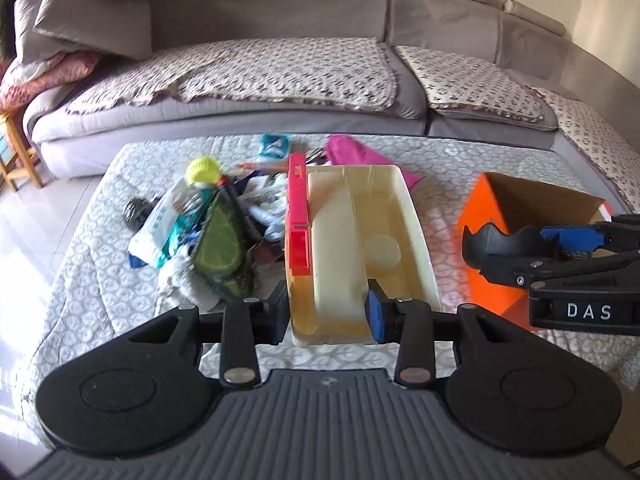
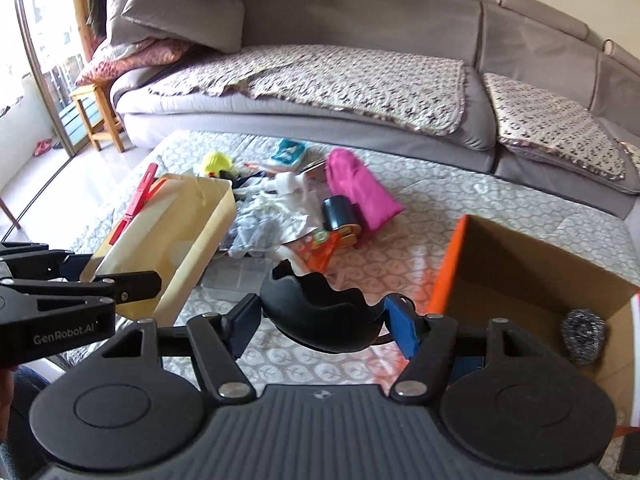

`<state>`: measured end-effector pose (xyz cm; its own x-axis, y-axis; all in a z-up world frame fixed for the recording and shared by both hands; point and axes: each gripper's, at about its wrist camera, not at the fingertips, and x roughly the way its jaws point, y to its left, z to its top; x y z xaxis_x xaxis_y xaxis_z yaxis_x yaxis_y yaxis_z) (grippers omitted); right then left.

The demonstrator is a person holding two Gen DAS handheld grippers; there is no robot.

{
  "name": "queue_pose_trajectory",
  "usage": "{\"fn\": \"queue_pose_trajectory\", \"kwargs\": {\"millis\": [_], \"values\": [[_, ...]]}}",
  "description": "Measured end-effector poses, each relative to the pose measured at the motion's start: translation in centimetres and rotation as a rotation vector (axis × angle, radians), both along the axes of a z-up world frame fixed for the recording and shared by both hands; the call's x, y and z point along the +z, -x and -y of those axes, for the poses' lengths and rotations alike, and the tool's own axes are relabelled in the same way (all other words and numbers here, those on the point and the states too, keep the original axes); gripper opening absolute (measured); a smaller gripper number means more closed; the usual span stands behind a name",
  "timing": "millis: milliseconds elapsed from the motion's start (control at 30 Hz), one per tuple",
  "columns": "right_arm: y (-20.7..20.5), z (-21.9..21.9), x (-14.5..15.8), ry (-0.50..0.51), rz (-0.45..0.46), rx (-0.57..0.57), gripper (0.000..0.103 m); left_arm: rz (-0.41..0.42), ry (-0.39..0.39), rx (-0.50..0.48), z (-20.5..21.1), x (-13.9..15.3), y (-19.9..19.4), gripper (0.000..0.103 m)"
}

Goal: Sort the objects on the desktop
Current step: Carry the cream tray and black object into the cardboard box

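Observation:
My left gripper (image 1: 327, 312) is shut on the near end of a cream plastic tray (image 1: 404, 208), which has a red clip (image 1: 298, 216) on its left rim. The tray also shows in the right wrist view (image 2: 192, 220). My right gripper (image 2: 320, 320) is shut on a black wavy-edged shell (image 2: 320, 312), held left of the orange cardboard box (image 2: 520, 264). In the left wrist view the shell (image 1: 500, 256) sits in front of the box (image 1: 492, 200). A steel scourer (image 2: 582, 336) lies inside the box.
A pile of clutter lies on the quilted table: green lime pouch (image 1: 222, 240), yellow ball (image 1: 203, 169), magenta bag (image 2: 360, 188), black tape roll (image 2: 340, 212), clear plastic case (image 2: 236, 276). A grey sofa (image 2: 360, 92) runs behind. A wooden stool (image 2: 96, 116) stands left.

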<state>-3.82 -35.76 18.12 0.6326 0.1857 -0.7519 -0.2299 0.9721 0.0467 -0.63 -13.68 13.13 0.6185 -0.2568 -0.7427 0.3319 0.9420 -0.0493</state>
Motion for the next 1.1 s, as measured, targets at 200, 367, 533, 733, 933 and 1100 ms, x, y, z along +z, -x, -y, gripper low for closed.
{"fn": "queue_pose_trajectory", "kwargs": {"millis": [200, 367, 533, 733, 933, 1100], "values": [[1.1, 4.2, 0.8, -0.005, 0.025, -0.078, 0.066, 0.024, -0.012, -0.079, 2.8, 0.6, 0.5, 0.038], [2.3, 9.1, 0.9, -0.008, 0.035, -0.167, 0.066, 0.035, -0.017, -0.168, 6.5, 1.1, 0.9, 0.038], [3.5, 14.3, 0.8, -0.009, 0.035, -0.264, 0.066, 0.035, -0.029, -0.266, 11.2, 0.8, 1.6, 0.038], [3.4, 19.4, -0.5, -0.023, 0.02, -0.352, 0.066, 0.011, -0.048, -0.339, 15.6, -0.7, 1.4, 0.038], [1.7, 22.4, -2.7, -0.048, -0.015, -0.386, 0.066, -0.033, -0.089, -0.352, 18.9, -2.7, 0.0, 0.038], [0.0, 23.1, -4.3, -0.039, -0.065, -0.375, 0.066, -0.062, -0.112, -0.343, 20.6, -3.3, -1.8, 0.038]]}}
